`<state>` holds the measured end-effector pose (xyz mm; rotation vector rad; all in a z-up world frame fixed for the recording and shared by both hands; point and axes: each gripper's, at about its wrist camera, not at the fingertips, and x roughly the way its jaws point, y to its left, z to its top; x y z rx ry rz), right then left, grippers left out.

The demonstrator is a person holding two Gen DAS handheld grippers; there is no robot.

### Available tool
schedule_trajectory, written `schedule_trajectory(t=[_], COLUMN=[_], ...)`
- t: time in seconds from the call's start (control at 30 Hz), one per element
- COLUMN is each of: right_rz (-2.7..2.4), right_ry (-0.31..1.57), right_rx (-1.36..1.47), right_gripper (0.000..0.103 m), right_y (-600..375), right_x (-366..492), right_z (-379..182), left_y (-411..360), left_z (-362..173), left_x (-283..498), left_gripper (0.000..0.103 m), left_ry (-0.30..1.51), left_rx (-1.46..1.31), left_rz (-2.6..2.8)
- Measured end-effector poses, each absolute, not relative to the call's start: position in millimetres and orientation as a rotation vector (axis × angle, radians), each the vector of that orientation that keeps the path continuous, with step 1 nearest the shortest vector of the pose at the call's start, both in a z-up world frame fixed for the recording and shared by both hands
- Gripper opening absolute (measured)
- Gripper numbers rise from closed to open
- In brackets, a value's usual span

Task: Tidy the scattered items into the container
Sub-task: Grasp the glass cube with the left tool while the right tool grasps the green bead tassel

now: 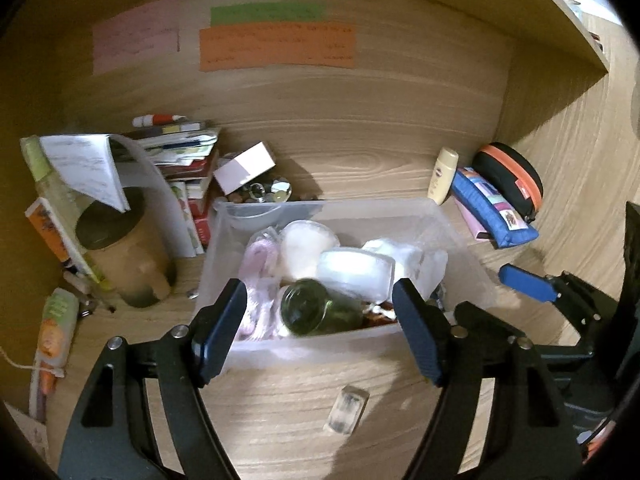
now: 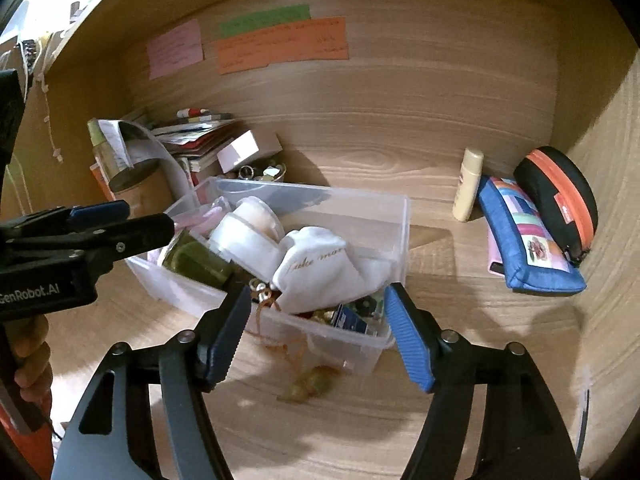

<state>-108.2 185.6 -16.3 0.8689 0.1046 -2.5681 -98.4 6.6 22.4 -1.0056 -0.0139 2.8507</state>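
A clear plastic container (image 1: 352, 206) (image 2: 402, 220) stands on the wooden desk, holding a green glass bottle (image 1: 316, 308) (image 2: 196, 262), white round tubs (image 1: 352, 270) (image 2: 244, 238), a white cloth pouch (image 2: 320, 276) and pink items (image 1: 260, 264). My left gripper (image 1: 320, 332) is open and empty, just in front of the container's near wall. My right gripper (image 2: 316, 334) is open and empty, at the container's near corner. A small clear block (image 1: 346, 410) lies on the desk below the left gripper. A greenish pendant on a cord (image 2: 310, 386) lies below the right gripper.
A blue pencil case (image 1: 494, 214) (image 2: 524, 248), a black and orange case (image 1: 510, 180) (image 2: 558, 200) and a cream bottle (image 1: 444, 176) (image 2: 468, 184) stand at the right. Books (image 1: 188, 160), a brown jar (image 1: 124, 248), a white box (image 1: 246, 168) and a tube (image 1: 56, 328) crowd the left.
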Motion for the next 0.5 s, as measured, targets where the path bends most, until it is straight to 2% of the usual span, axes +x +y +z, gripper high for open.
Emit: schedule_trajectory(t=[0.07, 0.2, 0.5], right_rz=[-2.57, -2.578, -2.561], right_ry=[0.108, 0.113, 0.155], right_rx=[0.87, 0.874, 0.95], right_gripper=[0.067, 0.077, 0.079], right_y=[187.0, 188.8, 191.0], right_x=[-104.5, -94.5, -85.1], right_z=[-16.3, -16.7, -31.7], left_y=[4.5, 0.2, -11.0], left_z=[21.3, 17.7, -1.8], left_x=[-92.3, -81.1, -63.2], left_gripper=[0.075, 0.075, 0.076], left_ry=[-0.004, 0.003, 0.025], left_rx=[-1.008, -1.02, -1.086], left_rz=[2.856, 2.859, 2.841])
